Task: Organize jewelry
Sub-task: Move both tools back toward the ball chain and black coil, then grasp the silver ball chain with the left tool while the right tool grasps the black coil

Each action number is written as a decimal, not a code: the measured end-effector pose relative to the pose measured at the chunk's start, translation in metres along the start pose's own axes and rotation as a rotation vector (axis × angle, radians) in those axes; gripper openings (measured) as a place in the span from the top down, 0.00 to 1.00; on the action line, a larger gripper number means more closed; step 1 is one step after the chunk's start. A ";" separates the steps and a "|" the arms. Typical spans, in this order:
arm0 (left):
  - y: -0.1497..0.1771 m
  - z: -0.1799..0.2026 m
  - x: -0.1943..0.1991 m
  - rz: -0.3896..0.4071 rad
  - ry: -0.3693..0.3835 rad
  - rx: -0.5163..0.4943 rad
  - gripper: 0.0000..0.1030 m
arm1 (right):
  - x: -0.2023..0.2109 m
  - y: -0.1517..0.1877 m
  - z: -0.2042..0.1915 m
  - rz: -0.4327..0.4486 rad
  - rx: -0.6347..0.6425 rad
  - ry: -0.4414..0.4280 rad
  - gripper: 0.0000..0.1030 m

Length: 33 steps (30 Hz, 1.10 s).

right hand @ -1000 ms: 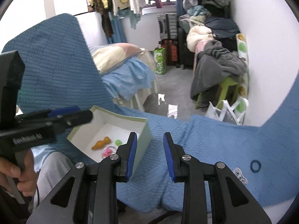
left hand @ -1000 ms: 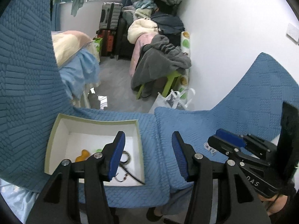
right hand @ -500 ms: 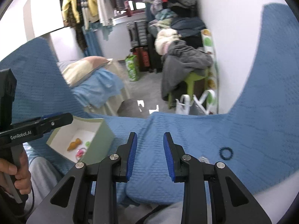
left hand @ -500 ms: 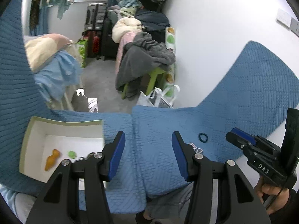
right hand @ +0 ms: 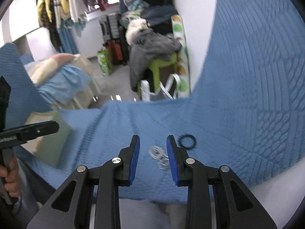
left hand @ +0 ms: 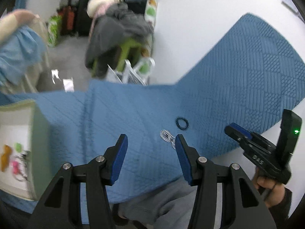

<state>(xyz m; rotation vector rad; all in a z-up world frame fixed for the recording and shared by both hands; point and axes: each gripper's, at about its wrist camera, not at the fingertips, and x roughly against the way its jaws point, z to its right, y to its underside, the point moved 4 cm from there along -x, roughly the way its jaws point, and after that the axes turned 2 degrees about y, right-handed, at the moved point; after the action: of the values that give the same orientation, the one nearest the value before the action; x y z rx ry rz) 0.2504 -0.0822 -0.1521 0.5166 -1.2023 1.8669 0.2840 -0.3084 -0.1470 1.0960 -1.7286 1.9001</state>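
Blue quilted cloth [left hand: 238,80] covers the table, stitched in diamond, hatch and rope-like relief patterns; its near edge hangs over a person's grey-clad lap; frames partly motion-blurred. Left gripper [left hand: 150,150]: black moulded frame with triangular cut-outs, silver rivets, blue ribbed pads; fingers stand apart, released, nothing between them, only cloth showing in the gap. Right gripper [right hand: 153,150]: same build; fingers narrower set but still parted, grasping nothing; seen in the left view [left hand: 237,131] it carries white lettering reading "DAS" on its black body, a green lamp lit on the upright block behind it, a hand wrapped round its handle. Task items: silver filigree earrings [right hand: 159,157], a pair of flat openwork discs, lie on the cloth in line with the right gripper's gap, just beyond its tips; in the left view the same pair [left hand: 167,136] sits just beside the left gripper's right finger. Black beaded bracelet [right hand: 186,141], a small ring of dark knobbly beads, lies flat just beyond the earrings, apart from them. Pale green cardboard box [left hand: 38,137], white inside, sits at the left of the cloth, well apart from the earrings; it holds an orange figure-like piece [left hand: 5,157], a small green bead-like piece [left hand: 18,146] and a pink piece [left hand: 15,166], all blurred.
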 end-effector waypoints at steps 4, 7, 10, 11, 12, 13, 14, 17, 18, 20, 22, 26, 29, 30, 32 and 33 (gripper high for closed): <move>0.001 0.006 -0.041 -0.060 0.032 0.015 0.49 | -0.034 0.013 0.026 -0.056 0.009 0.005 0.74; 0.001 0.011 -0.073 -0.101 0.056 -0.003 0.49 | -0.065 0.021 0.041 -0.094 0.005 -0.011 0.74; 0.001 0.013 -0.101 -0.140 0.067 -0.025 0.50 | -0.101 0.029 0.049 -0.145 0.021 -0.028 0.74; 0.000 0.013 -0.110 -0.153 0.073 -0.029 0.51 | -0.113 0.031 0.050 -0.161 0.024 -0.038 0.74; 0.001 0.013 -0.118 -0.169 0.080 -0.033 0.53 | -0.126 0.033 0.051 -0.180 0.026 -0.048 0.75; 0.000 0.013 -0.128 -0.190 0.094 -0.038 0.54 | -0.137 0.034 0.052 -0.188 0.031 -0.058 0.75; 0.000 0.014 -0.138 -0.208 0.107 -0.043 0.54 | -0.144 0.035 0.050 -0.191 0.034 -0.062 0.75; 0.002 0.016 -0.158 -0.241 0.136 -0.059 0.56 | -0.170 0.037 0.053 -0.206 0.055 -0.064 0.76; 0.002 0.018 -0.164 -0.254 0.142 -0.064 0.57 | -0.178 0.038 0.055 -0.207 0.070 -0.050 0.76; 0.004 0.023 -0.176 -0.274 0.153 -0.087 0.58 | -0.190 0.039 0.057 -0.212 0.109 -0.019 0.79; 0.004 0.031 -0.184 -0.294 0.185 -0.107 0.64 | -0.198 0.042 0.055 -0.224 0.121 -0.032 0.85; 0.008 0.043 -0.199 -0.323 0.206 -0.159 0.66 | -0.198 0.040 0.058 -0.221 0.113 0.006 0.93; 0.013 0.050 -0.209 -0.353 0.211 -0.182 0.66 | -0.192 0.039 0.069 -0.220 0.060 0.017 0.93; 0.015 0.051 -0.212 -0.360 0.211 -0.191 0.66 | -0.187 0.039 0.072 -0.214 0.044 0.013 0.93; 0.019 0.053 -0.217 -0.371 0.201 -0.213 0.66 | -0.178 0.039 0.073 -0.205 0.024 0.009 0.93; 0.019 0.054 -0.220 -0.376 0.195 -0.224 0.66 | -0.174 0.038 0.074 -0.197 0.019 0.017 0.93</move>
<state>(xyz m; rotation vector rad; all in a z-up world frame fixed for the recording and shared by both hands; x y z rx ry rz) 0.3540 -0.2274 -0.2933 0.3948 -1.0819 1.4106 0.3915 -0.3448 -0.3024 1.2059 -1.5350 1.8025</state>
